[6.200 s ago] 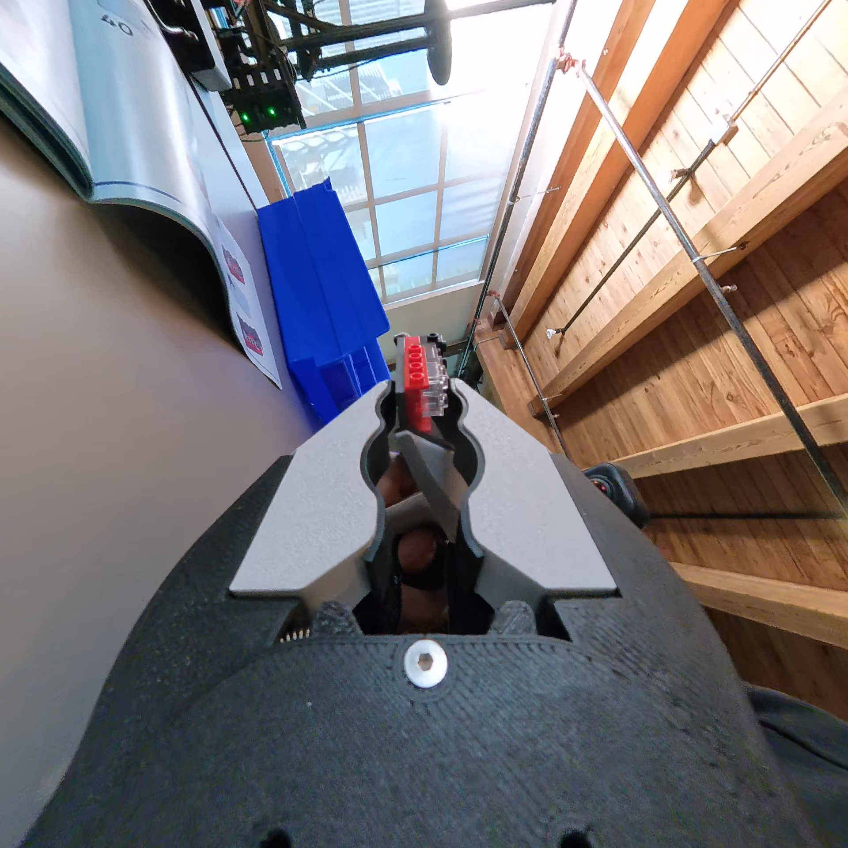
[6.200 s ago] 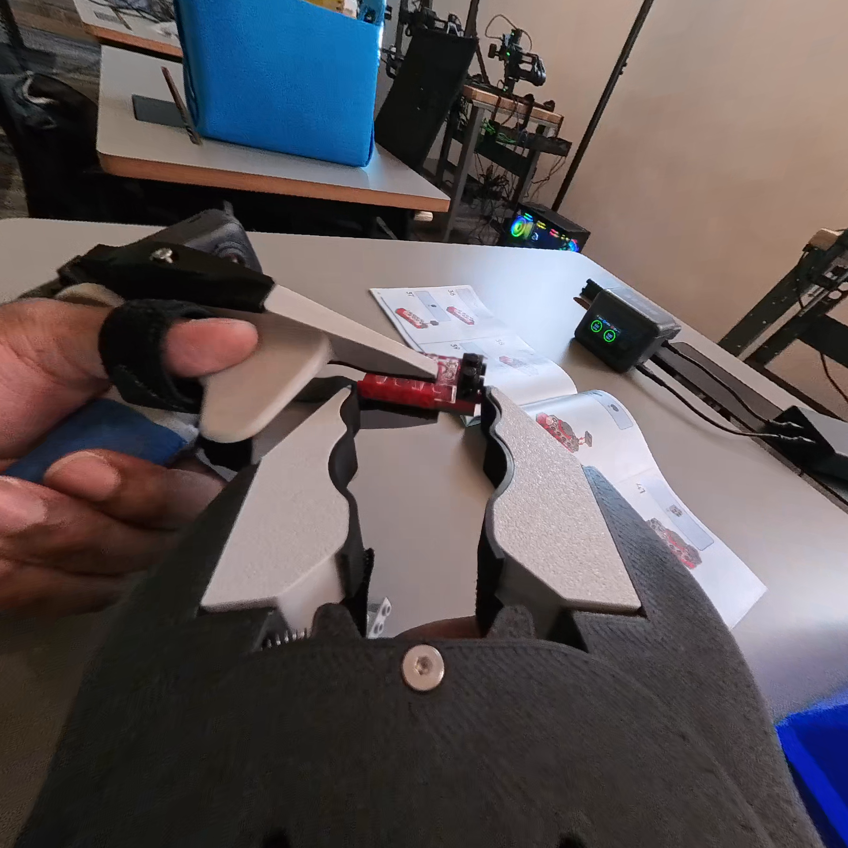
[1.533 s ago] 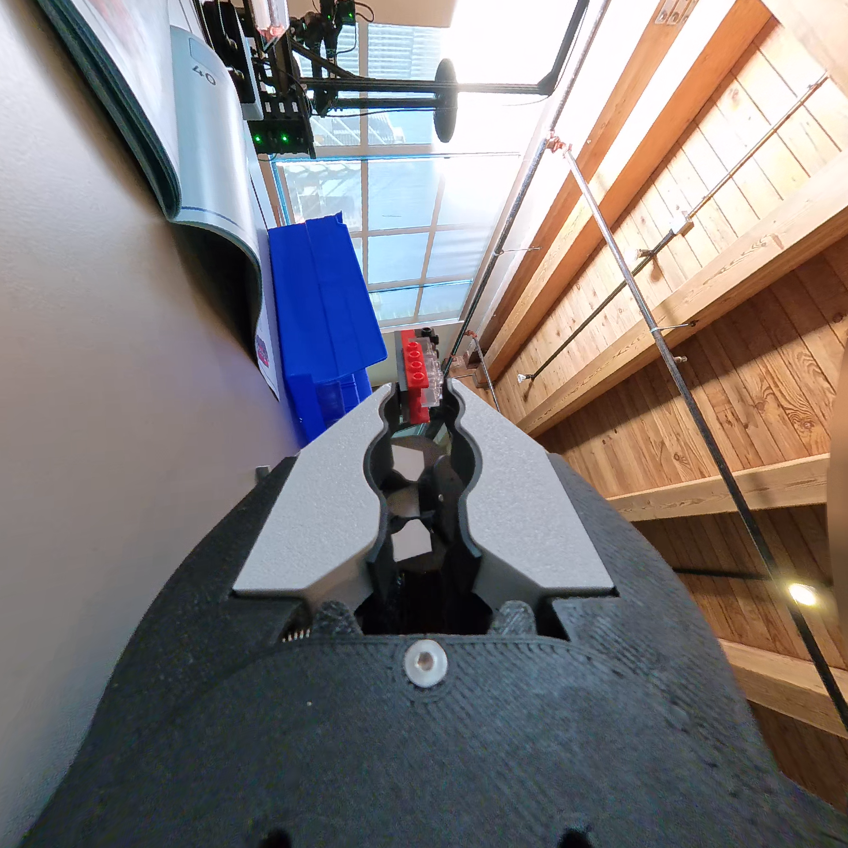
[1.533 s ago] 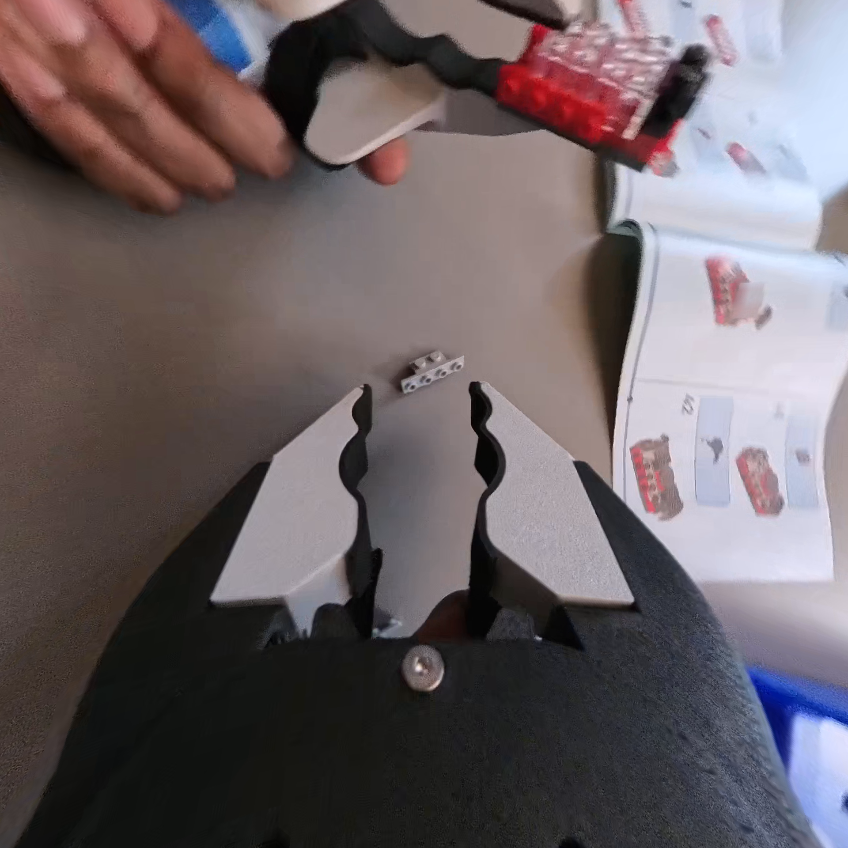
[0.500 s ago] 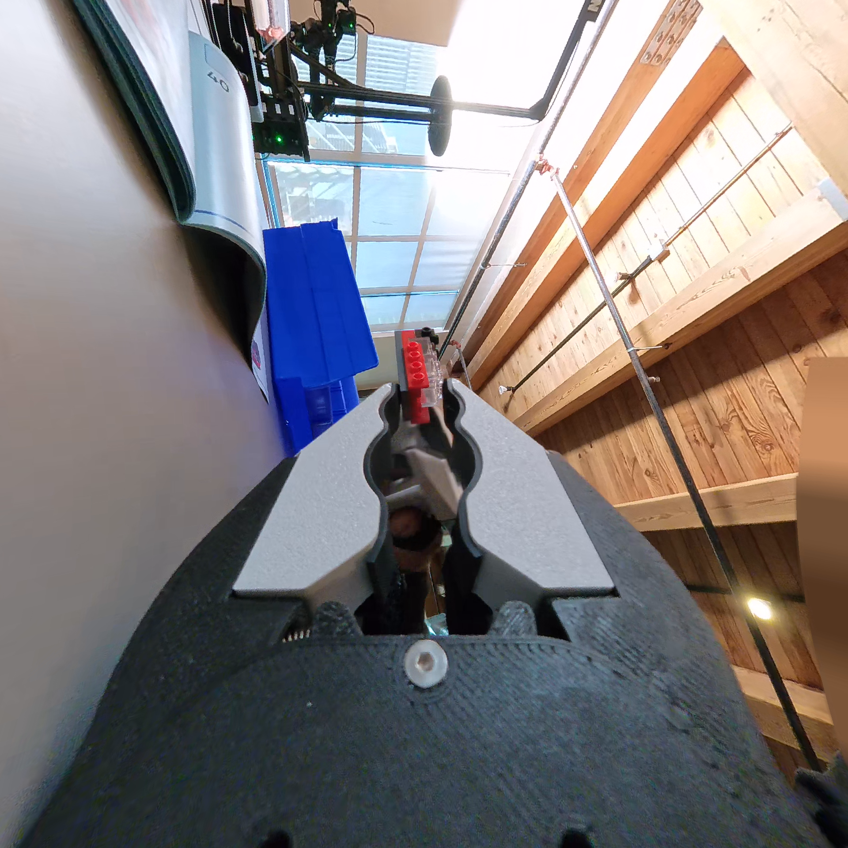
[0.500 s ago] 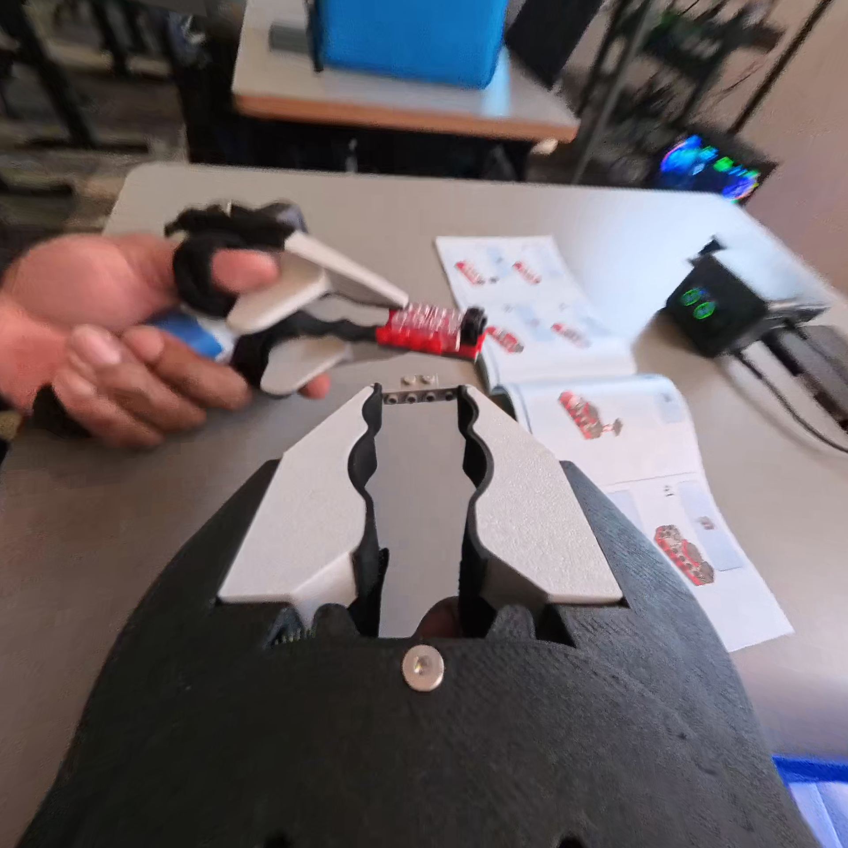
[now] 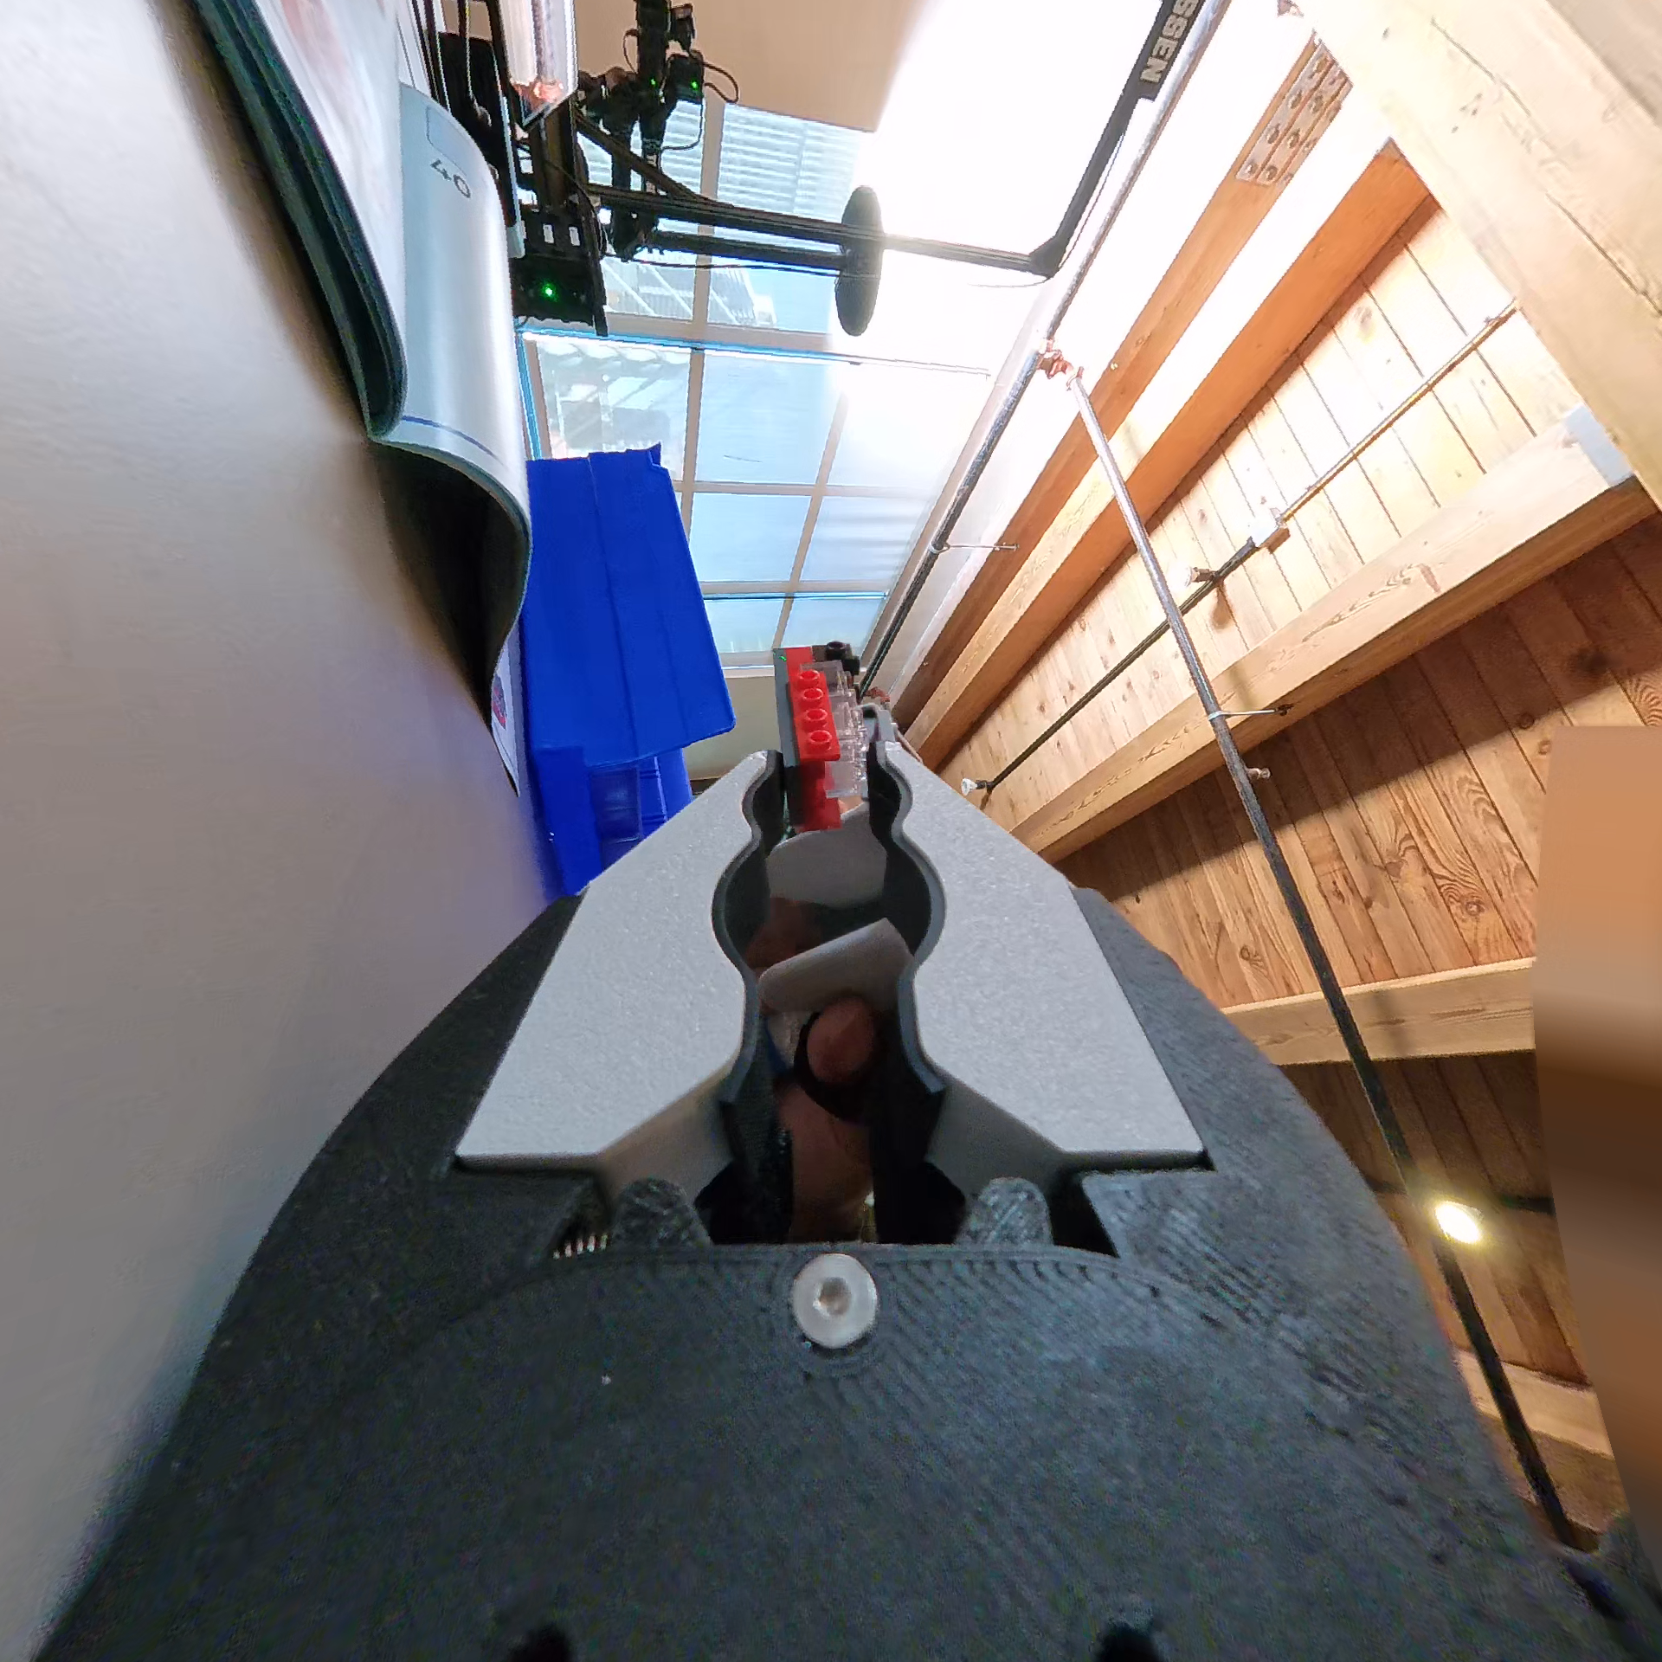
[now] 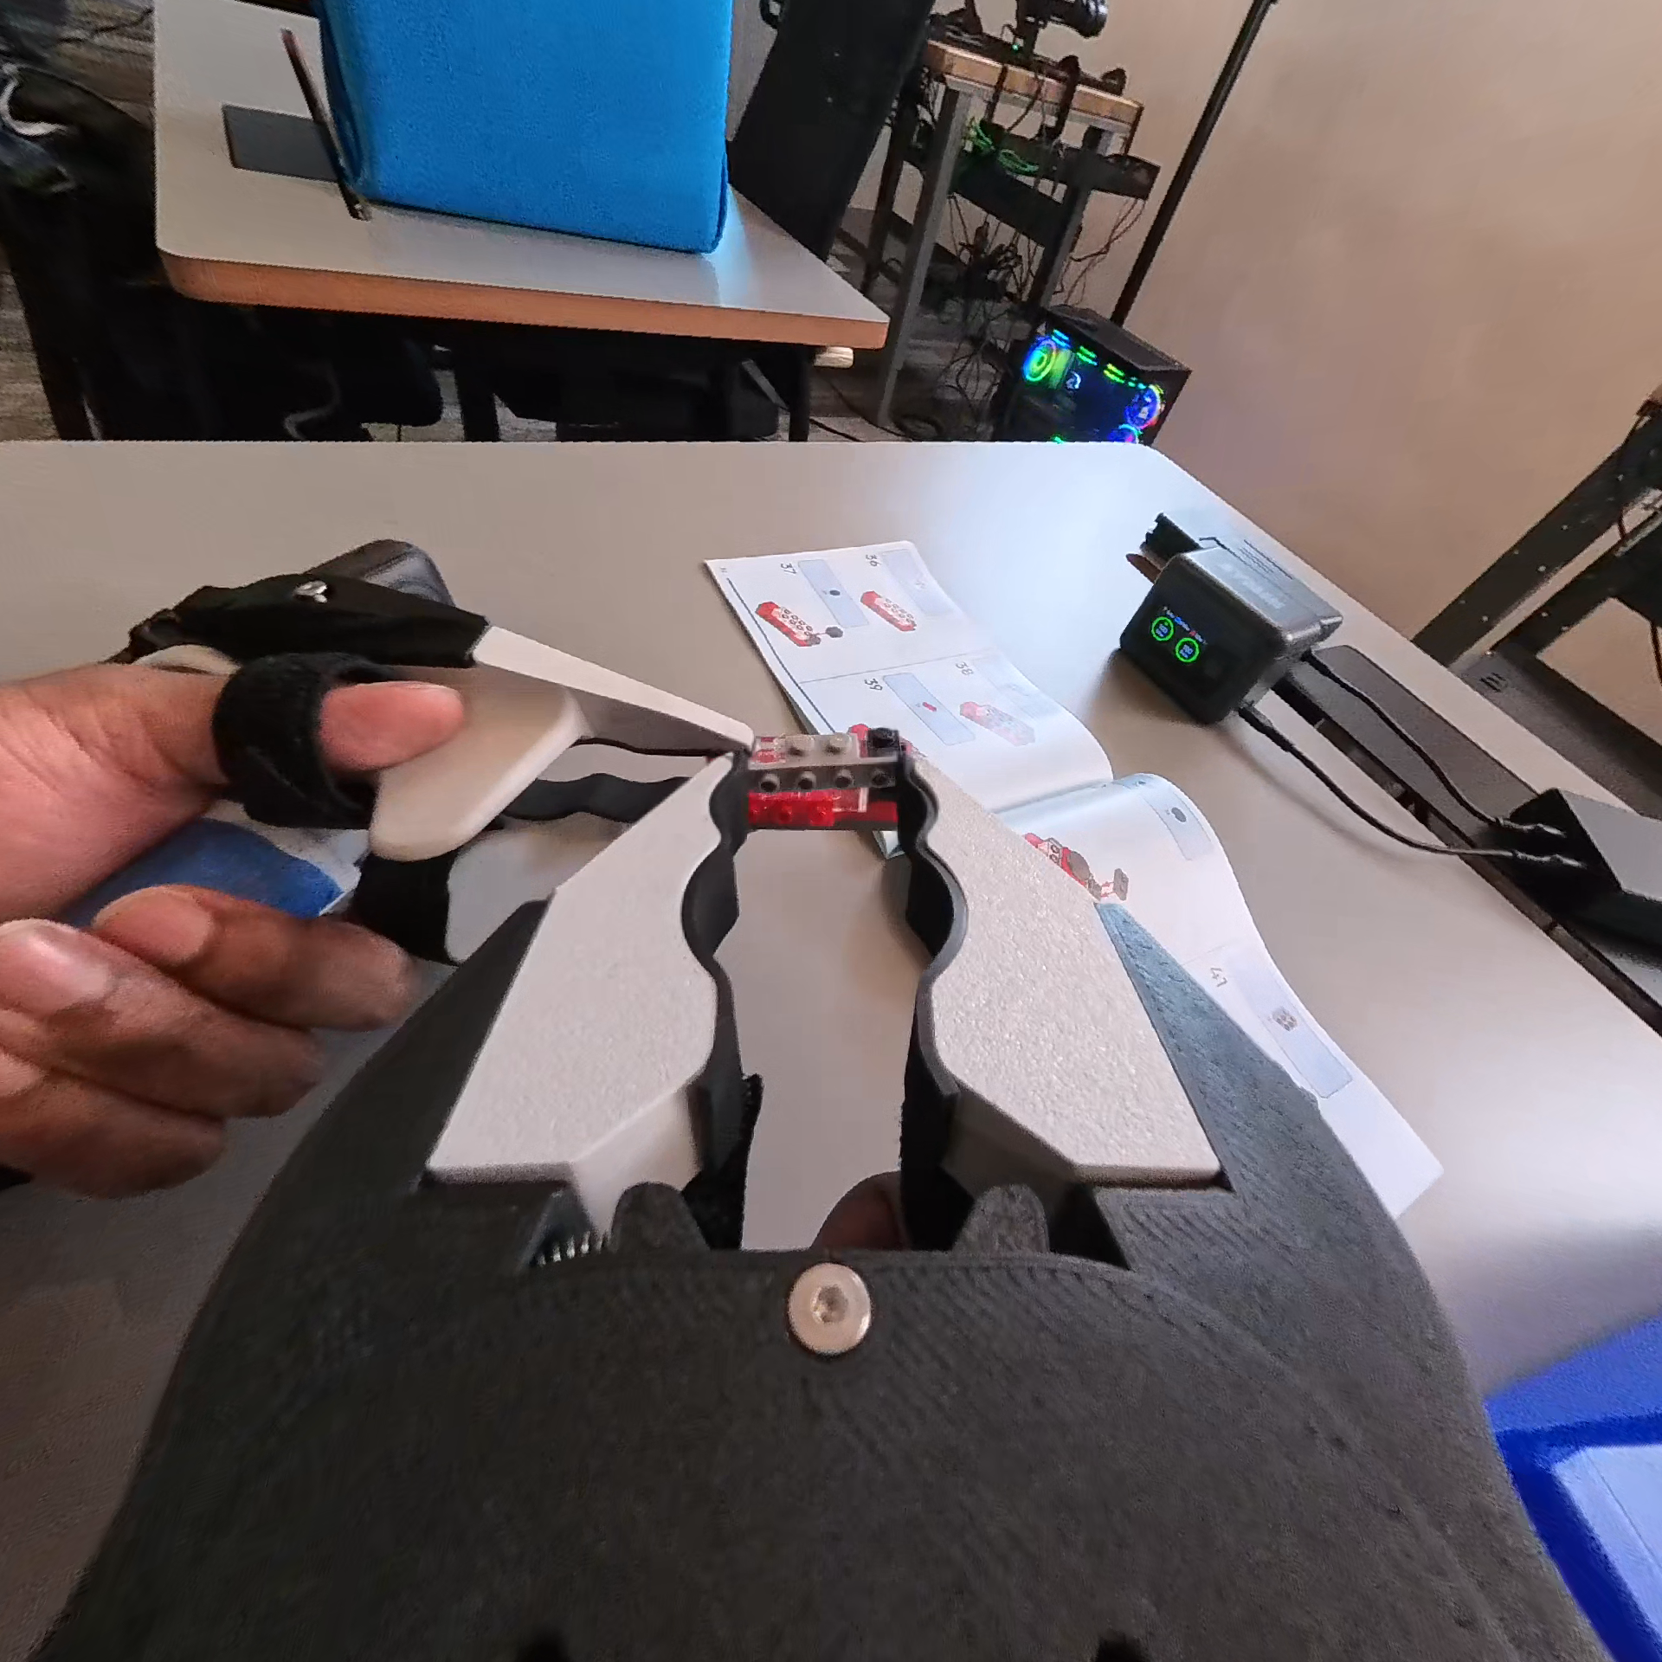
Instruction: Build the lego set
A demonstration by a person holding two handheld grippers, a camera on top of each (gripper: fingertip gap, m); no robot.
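Lego build [image 8: 823, 781], a small red, black and clear-brick vehicle, hangs in the air above the grey tabletop [image 8: 1034, 504], clamped at one end by our left hand-held gripper [image 7: 826, 764], whose jaws are narrow around it. Our right hand-held gripper [image 8: 820, 784] meets it from the near side, jaws narrowed on a grey studded piece [image 8: 814, 760] that sits against the model's top edge. We judge the step in hand to be seating that grey piece. To do it well, we should keep the left grip firm and level, line the studs up squarely before pressing, and push straight along the stud axis so the model is not levered out of the left jaws. We should release the right jaws only once the piece sits flush. An open instruction booklet [image 8: 935, 683] lies toward the tabletop's far right, with a small black device [image 8: 1223, 638] near the right edge and a blue bin [image 7: 621, 621] at the near right corner.
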